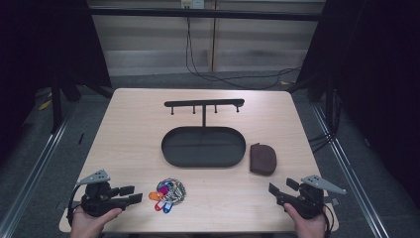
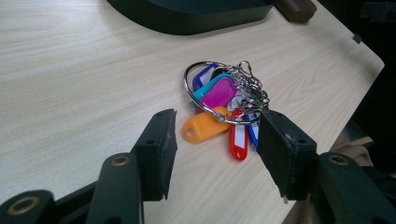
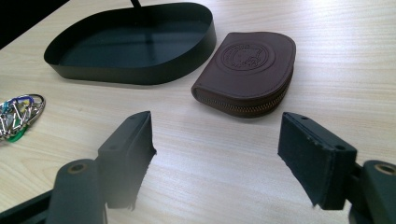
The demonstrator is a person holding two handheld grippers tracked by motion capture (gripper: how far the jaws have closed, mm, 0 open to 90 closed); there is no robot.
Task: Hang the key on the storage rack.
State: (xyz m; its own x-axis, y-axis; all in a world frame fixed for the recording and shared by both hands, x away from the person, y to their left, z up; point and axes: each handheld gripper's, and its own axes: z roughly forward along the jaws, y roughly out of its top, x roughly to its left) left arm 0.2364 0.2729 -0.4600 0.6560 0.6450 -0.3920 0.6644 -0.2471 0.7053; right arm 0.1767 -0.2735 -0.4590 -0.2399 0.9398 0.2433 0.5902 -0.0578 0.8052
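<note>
Keys on a large steel ring (image 2: 223, 95), each hung with a coloured plastic tag in orange, red, blue, pink or teal, lie flat on the pale wood-grain desk (image 1: 129, 134) near its front edge, just ahead of the left tool (image 1: 130, 194). That left tool, black and two-jawed with a grey three-cornered plate on top, rests low at the front left corner of the desk in the person's left hand (image 1: 91, 218). It points across the desk toward the key bunch. Its jaws stand apart and hold nothing; in the left gripper view the bunch lies just beyond the jaw tips, in line with the gap between them, and whether the jaw on that view's right touches the ring cannot be told.

At the front right corner, the right tool (image 1: 281, 187), of the same black build, sits in the person's right hand (image 1: 309, 223). Its jaws are also released, wide and empty. In the right gripper view they point at a small brown leather zip pouch with a round embossed stamp (image 3: 250, 70), which lies flat on the desk, well clear of the jaw tips.

Just beside the pouch, toward the middle of the desk, stands a black oval metal tray (image 1: 171, 148). A thin black post rises from its far rim and carries a black crossbar with small hooks (image 1: 204, 104).
</note>
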